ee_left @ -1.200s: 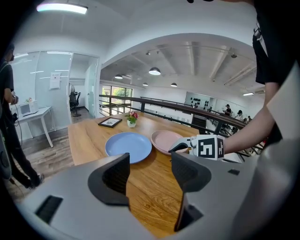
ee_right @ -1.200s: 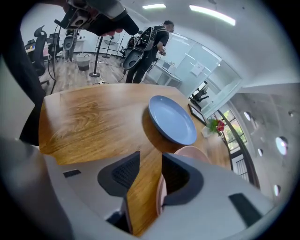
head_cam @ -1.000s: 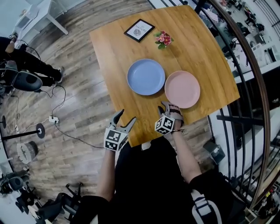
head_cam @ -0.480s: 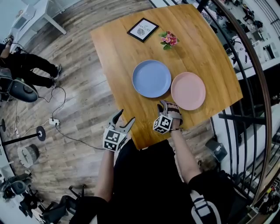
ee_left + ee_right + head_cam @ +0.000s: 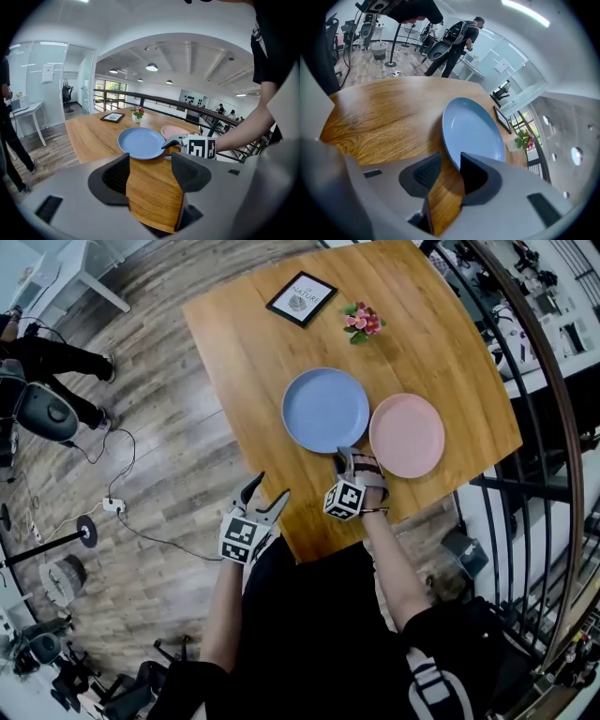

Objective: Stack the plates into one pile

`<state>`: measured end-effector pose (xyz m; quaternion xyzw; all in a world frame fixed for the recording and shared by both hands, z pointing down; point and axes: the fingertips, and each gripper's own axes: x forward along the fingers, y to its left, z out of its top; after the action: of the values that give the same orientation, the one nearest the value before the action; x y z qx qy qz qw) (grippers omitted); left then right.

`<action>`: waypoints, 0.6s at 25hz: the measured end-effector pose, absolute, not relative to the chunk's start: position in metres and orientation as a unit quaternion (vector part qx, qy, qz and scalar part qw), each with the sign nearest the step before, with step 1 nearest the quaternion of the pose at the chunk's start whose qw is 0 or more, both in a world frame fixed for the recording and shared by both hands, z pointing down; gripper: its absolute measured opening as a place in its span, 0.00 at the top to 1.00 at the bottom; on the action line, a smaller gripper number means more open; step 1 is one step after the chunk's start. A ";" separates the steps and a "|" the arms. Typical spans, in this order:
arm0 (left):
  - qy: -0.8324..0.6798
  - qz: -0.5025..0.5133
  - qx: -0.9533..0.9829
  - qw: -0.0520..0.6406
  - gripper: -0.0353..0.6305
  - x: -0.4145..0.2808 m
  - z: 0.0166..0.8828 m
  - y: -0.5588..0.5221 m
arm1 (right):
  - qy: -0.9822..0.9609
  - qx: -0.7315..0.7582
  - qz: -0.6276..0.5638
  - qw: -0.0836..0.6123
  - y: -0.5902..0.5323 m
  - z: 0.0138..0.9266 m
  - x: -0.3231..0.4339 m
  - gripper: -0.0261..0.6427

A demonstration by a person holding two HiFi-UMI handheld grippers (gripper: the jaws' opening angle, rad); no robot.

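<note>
Blue plate point(image 5: 325, 410) sits just beside pink plate point(image 5: 407, 434), flowers point(image 5: 362, 322) and frame point(image 5: 301, 298) beyond

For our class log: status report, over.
Left gripper open, empty. Right gripper open, jaws just closing, nothing between them, at near rim of round blue plate. Round pink plate beside it, unstacked. Path clear.

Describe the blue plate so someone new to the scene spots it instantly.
On the wooden table, two plates lie side by side toward the edge nearest the person. The blue plate is the left one in the head view. Its only neighbour, the pink plate, differs in colour.
</note>
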<state>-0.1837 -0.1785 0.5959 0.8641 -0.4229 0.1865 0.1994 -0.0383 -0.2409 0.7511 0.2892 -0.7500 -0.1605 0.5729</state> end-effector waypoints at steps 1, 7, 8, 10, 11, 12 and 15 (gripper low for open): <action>-0.421 0.186 0.865 0.199 0.51 -0.184 0.596 -0.180 | -0.751 0.289 -0.157 0.572 -0.242 0.753 -0.040 0.76; -0.415 0.182 0.868 0.205 0.51 -0.186 0.600 -0.192 | -0.752 0.277 -0.157 0.578 -0.249 0.761 -0.052 0.78; -0.414 0.182 0.868 0.207 0.51 -0.186 0.601 -0.193 | -0.751 0.272 -0.159 0.580 -0.249 0.763 -0.053 0.78; -0.413 0.181 0.868 0.209 0.51 -0.185 0.602 -0.195 | -0.748 0.261 -0.173 0.585 -0.249 0.765 -0.055 0.79; -0.412 0.181 0.868 0.210 0.51 -0.185 0.602 -0.197 | -0.748 0.254 -0.181 0.586 -0.249 0.766 -0.056 0.80; -0.412 0.181 0.868 0.211 0.51 -0.186 0.603 -0.199 | -0.748 0.248 -0.187 0.587 -0.249 0.767 -0.057 0.82; -0.414 0.181 0.866 0.212 0.51 -0.187 0.605 -0.203 | -0.747 0.238 -0.198 0.588 -0.248 0.769 -0.058 0.87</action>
<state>-0.1867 -0.2025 0.6046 0.8665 -0.4141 0.1805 0.2124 -0.0585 -0.2484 0.7690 0.2382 -0.7472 -0.1976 0.5881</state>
